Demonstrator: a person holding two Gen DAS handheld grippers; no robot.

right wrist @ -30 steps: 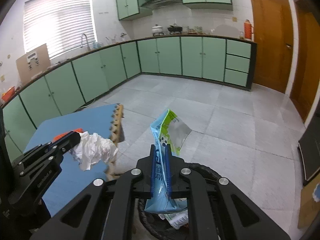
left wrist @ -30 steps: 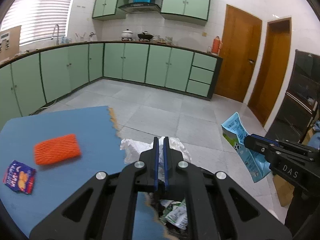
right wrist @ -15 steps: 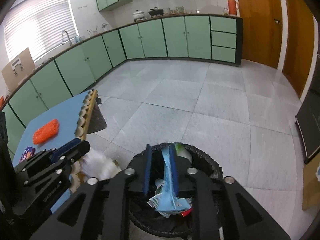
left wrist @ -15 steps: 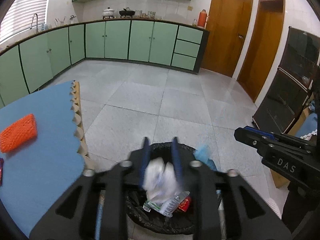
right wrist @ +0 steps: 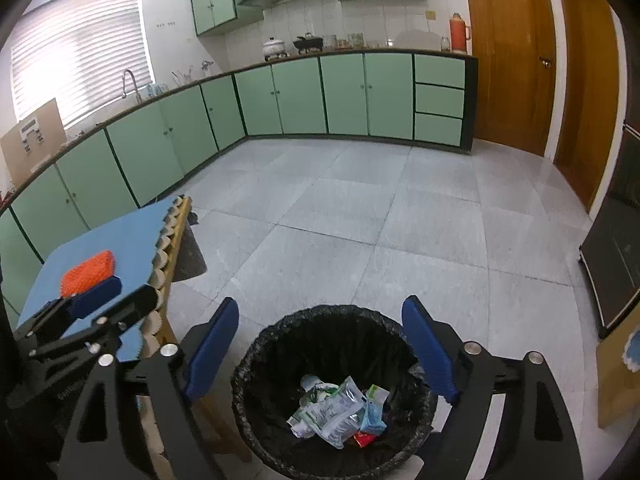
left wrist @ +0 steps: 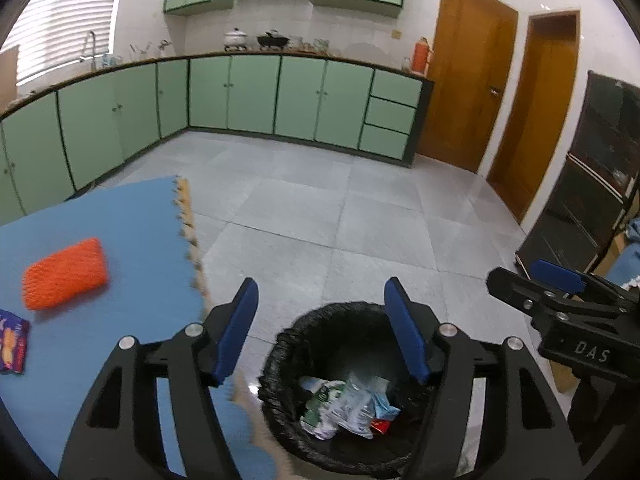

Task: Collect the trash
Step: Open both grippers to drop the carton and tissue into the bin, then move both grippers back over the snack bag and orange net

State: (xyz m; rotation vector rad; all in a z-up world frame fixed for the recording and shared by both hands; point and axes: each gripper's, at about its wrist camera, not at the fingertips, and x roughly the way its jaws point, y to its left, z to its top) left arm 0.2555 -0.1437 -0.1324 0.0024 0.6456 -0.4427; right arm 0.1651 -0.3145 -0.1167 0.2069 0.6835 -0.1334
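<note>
since a second ago both pieces of trash have left our fingers and gone down into the bin: the white crumpled tissue from the left gripper (left wrist: 320,316), the light-blue carton from the right gripper (right wrist: 320,340); both sets of jaws have just been opening and now stand wide apart with nothing between them; the black-lined trash bin (right wrist: 280,344) sits on the grey tiled floor just beside the bench (left wrist: 120,232), and in both wrist views it shows in the gap between the blue pads, below them; at its bottom lies the trash pile (right wrist: 340,412), crinkled white and green wrappers, a light-blue piece and a small red scrap, all well below our fingertips and touching none of them; on the blue-matted bench an orange net pouch (left wrist: 66,274) lies flat, with a purple snack packet (left wrist: 12,344) near it at the left edge, both well apart from our left fingers (left wrist: 238,330); the right gripper's tip shows in the left view, off to the right of the bin.
</note>
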